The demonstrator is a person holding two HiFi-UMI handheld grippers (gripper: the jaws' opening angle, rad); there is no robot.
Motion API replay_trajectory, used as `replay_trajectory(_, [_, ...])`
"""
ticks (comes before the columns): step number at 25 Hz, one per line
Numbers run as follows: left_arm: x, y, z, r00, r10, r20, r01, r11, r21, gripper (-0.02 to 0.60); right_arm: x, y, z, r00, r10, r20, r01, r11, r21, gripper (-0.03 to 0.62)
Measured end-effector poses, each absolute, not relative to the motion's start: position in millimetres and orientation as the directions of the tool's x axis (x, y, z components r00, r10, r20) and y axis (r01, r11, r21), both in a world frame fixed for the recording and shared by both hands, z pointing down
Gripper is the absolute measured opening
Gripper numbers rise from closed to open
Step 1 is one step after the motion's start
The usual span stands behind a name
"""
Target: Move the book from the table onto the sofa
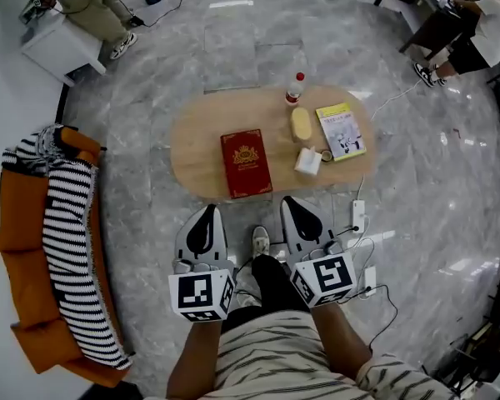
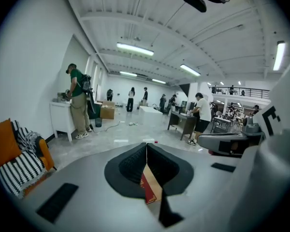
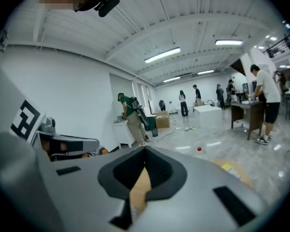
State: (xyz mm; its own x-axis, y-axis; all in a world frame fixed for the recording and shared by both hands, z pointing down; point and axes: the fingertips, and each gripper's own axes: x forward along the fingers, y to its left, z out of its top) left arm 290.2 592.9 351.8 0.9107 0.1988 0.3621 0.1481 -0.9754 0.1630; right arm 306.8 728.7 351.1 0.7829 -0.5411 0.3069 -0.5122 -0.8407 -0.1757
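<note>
Found the red book (image 1: 246, 162) flat on the worktop (image 1: 198, 140), just ahead, between left gripper (image 1: 207, 212) and right gripper (image 1: 294, 204), both closed tight, empty. Looked stiff, hardbound, weighty, glossy cover likely slippery; best pinched along its near edge.

There was one desk (image 1: 196, 152) with two books on it: one red book (image 1: 246, 162) and one yellow book (image 1: 342, 131). It also had one bottle (image 1: 294, 88), one yellow block (image 1: 301, 124) and one small white box (image 1: 308, 161). There was one sofa (image 1: 21, 219) with one striped blanket (image 1: 67, 223). There were two tools: the left tool (image 1: 207, 215) and the right tool (image 1: 293, 205).
</note>
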Motion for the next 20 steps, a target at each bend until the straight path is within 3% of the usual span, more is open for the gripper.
replay_trajectory(9, [364.2, 597.1, 480.7, 0.843, 0.186, 0.506, 0.096, -0.975, 0.198, 0.005, 381.8, 730.5, 476.2, 0.709, -0.564, 0.423, -0.520, -0.824, -0.226, 0.012])
replay_trajectory(20, [376.5, 597.0, 617.3, 0.745, 0.212, 0.633, 0.063, -0.966, 0.250, 0.006, 404.6, 732.0, 615.0, 0.656, -0.503, 0.562, -0.438, -0.861, -0.260, 0.012])
